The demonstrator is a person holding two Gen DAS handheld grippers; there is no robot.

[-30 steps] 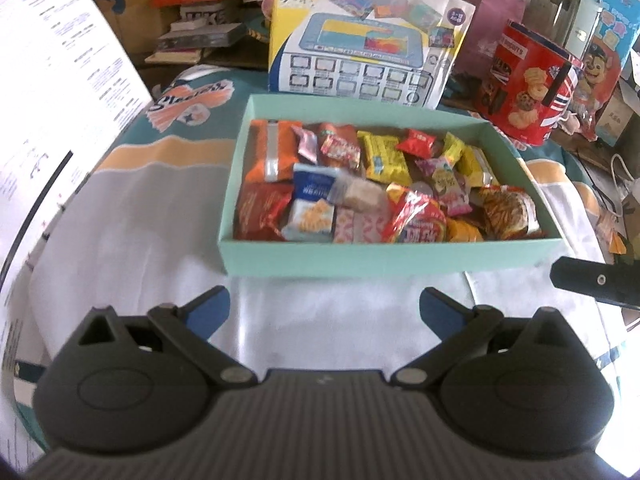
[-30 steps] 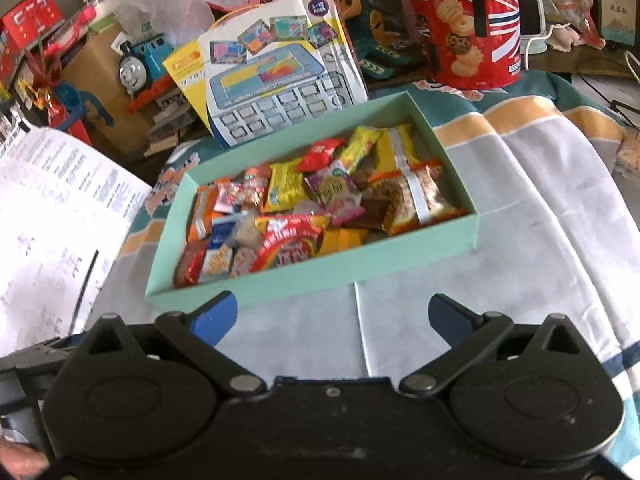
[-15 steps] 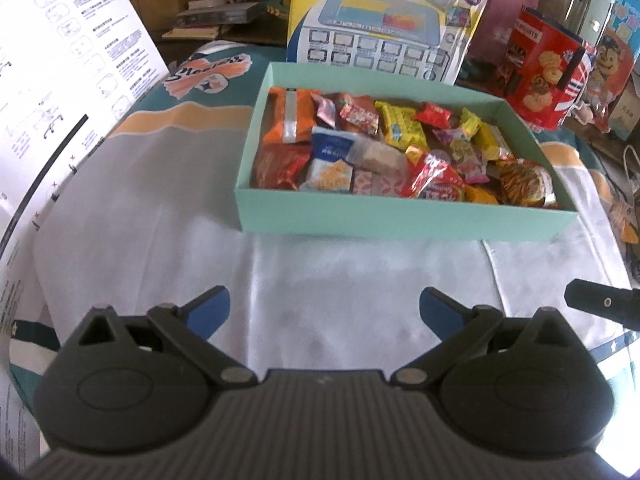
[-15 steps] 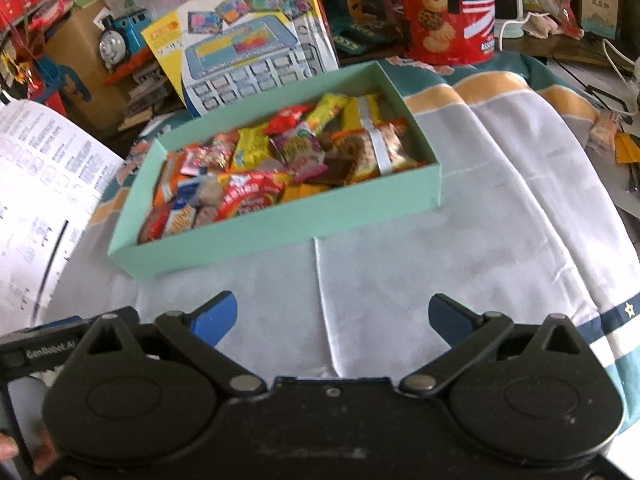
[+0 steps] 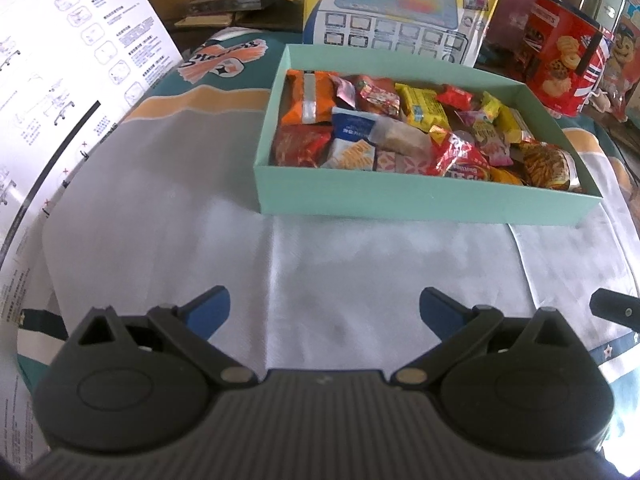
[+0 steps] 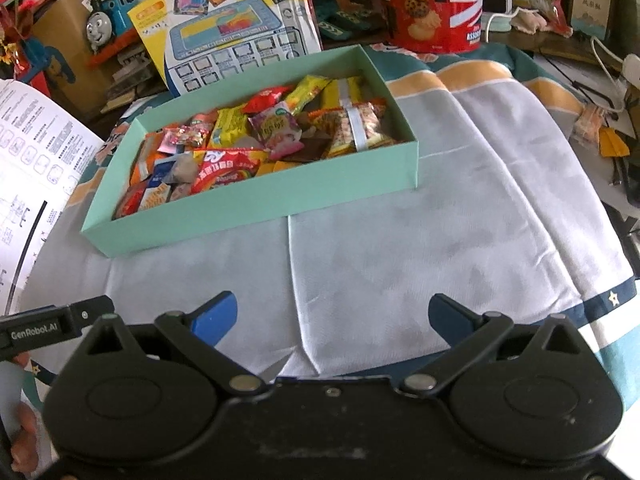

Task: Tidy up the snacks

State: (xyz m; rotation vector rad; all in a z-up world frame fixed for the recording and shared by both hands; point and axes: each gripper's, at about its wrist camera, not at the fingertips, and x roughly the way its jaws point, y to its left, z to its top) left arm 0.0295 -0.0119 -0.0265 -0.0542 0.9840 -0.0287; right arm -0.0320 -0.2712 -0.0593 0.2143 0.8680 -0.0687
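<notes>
A mint-green box point(image 5: 400, 200) stands on the cloth-covered table, filled with several wrapped snacks point(image 5: 400, 128). In the right wrist view the box point(image 6: 260, 204) sits at centre left with the snacks point(image 6: 256, 144) inside. My left gripper point(image 5: 324, 308) is open and empty, well in front of the box over the white cloth. My right gripper point(image 6: 332, 314) is open and empty, also in front of the box. Part of the other gripper shows at each view's edge point(image 5: 612, 312) point(image 6: 52, 326).
A white cloth point(image 6: 440, 240) covers the table. Behind the box stand a toy keyboard carton point(image 5: 400, 16) and a red biscuit tin point(image 5: 564, 64). A large printed sheet point(image 5: 60, 100) rises at the left. A toy train point(image 6: 108, 20) and clutter lie at the back.
Both grippers have pulled back from the box, which now looks farther away and more to the right in the left wrist view. Both stay open and empty.
</notes>
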